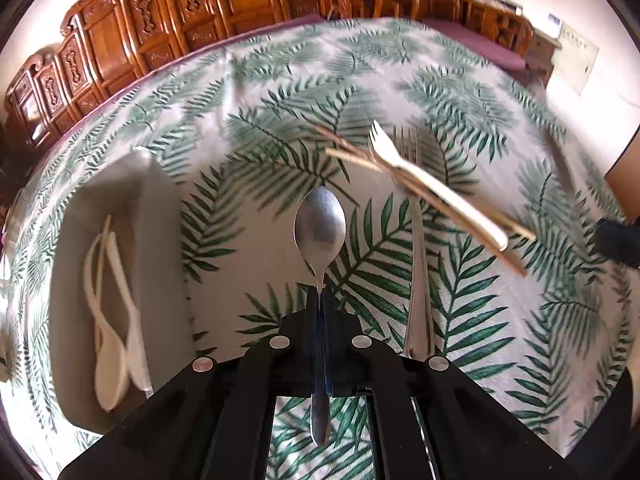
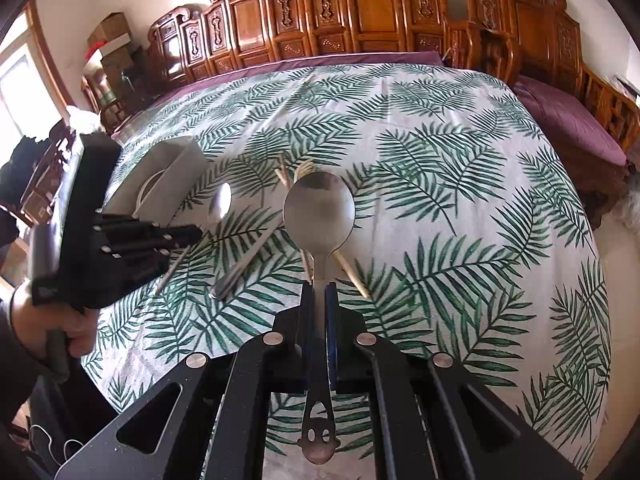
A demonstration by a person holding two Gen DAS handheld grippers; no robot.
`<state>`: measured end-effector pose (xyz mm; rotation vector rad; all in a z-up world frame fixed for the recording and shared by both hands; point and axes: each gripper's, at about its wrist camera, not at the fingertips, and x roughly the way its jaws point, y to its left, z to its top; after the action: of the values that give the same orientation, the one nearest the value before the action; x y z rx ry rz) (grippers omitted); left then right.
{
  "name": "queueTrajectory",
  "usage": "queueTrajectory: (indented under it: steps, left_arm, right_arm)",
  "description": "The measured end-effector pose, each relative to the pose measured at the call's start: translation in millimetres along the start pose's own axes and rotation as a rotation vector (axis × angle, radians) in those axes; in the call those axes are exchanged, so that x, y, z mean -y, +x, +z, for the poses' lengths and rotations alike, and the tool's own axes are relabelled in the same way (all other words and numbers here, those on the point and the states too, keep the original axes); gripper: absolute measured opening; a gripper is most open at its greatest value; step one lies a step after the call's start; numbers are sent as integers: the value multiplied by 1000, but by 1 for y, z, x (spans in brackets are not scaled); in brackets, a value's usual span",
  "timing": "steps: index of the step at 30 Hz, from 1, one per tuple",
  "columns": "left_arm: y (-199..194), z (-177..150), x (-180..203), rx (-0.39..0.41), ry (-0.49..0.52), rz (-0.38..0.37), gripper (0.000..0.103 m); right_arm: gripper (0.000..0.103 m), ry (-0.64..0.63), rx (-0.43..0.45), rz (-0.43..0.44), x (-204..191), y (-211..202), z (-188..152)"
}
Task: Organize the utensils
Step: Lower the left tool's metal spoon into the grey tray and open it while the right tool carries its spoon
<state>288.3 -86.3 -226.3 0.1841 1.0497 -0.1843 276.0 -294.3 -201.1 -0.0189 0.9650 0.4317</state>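
The left gripper (image 1: pixel 319 300) is clenched on the thin neck of a small metal spoon (image 1: pixel 320 222). The bowl projects forward past the fingertips; the handle runs back between the fingers and ends below the gripper body. Left of this gripper lies a grey tray (image 1: pixel 160 216) holding white plastic spoons (image 1: pixel 110 320); how many there are is hard to make out, since they overlap and the tray's near end is cut off by the gripper frame. Just right of the gripper, a metal fork (image 1: pixel 418 264) lies on the leaf-print tablecloth (image 1: pixel 500 320), its handle end hidden behind the frame. Ahead and to the right, a white plastic fork (image 1: pixel 420 176) lies across wooden chopsticks (image 1: pixel 472 220); this pile is blurred, and it crosses over the metal fork's neck.

The right gripper (image 2: pixel 319 300) is clenched on the neck of a large metal spoon (image 2: pixel 319 210), whose pierced handle end hangs below the gripper body. The spoon's bowl hides most of the chopsticks and the plastic fork ahead of the fingertips; only short ends show. At the far left of this view the left gripper appears side-on, held by a hand (image 2: pixel 48 320) partly cut off by the picture edge, with the tray beyond it.
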Motion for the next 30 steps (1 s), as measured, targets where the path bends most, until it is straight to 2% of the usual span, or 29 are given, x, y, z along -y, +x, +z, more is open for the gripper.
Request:
queueTrajectory:
  steps: [5, 14, 30]
  left_arm:
    - [-34, 4, -17, 71, -13, -12, 1]
    - [-74, 8, -61, 142, -46, -1, 2]
    - [-76, -4, -139, 167, -133, 29, 2]
  right_arm:
    - [7, -37, 3, 2, -20, 3, 5]
    - [7, -68, 17, 40, -61, 14, 26]
    - [8, -129, 17, 78, -133, 32, 64]
